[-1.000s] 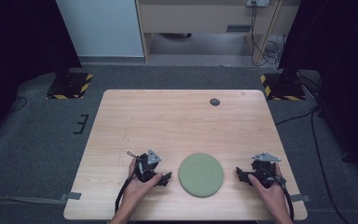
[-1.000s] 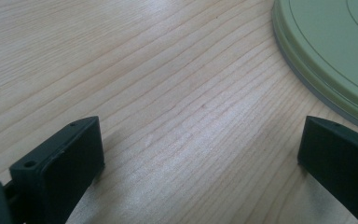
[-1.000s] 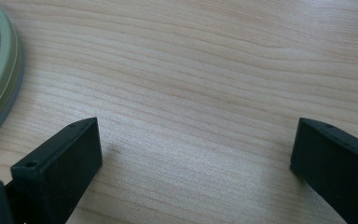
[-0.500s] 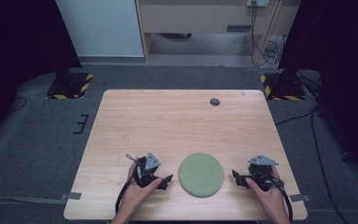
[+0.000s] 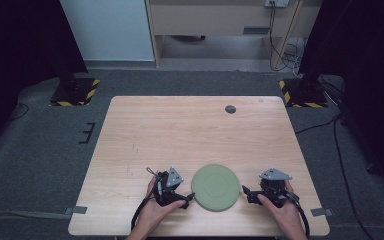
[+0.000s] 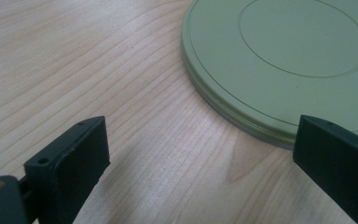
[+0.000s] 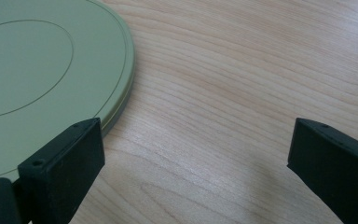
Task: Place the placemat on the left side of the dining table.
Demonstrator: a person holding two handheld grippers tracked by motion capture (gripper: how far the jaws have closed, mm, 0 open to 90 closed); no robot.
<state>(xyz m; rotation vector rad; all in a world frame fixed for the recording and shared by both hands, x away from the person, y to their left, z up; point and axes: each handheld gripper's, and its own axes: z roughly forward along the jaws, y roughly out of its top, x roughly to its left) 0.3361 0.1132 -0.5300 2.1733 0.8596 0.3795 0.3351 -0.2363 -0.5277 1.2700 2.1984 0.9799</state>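
**Green disc flanked by two open grippers at near table edge**

The green disc (image 5: 215, 187) lies flat on the wooden table (image 5: 190, 130), near its front edge. The left gripper (image 5: 184, 198) sits just beside the disc's left rim, jaws spread wide and holding nothing. The right gripper (image 5: 247, 192) sits near the right rim, jaws likewise released and empty. A small dark round object (image 5: 230, 109) rests well apart, toward the far edge.

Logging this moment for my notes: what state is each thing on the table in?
Round flat green plate: lying flat near the table's front edge, between the grippers, ungripped.
Left gripper: open, low beside the plate's left rim.
Right gripper: open, beside its right rim.
Small dark round disc: lying alone near the far edge.
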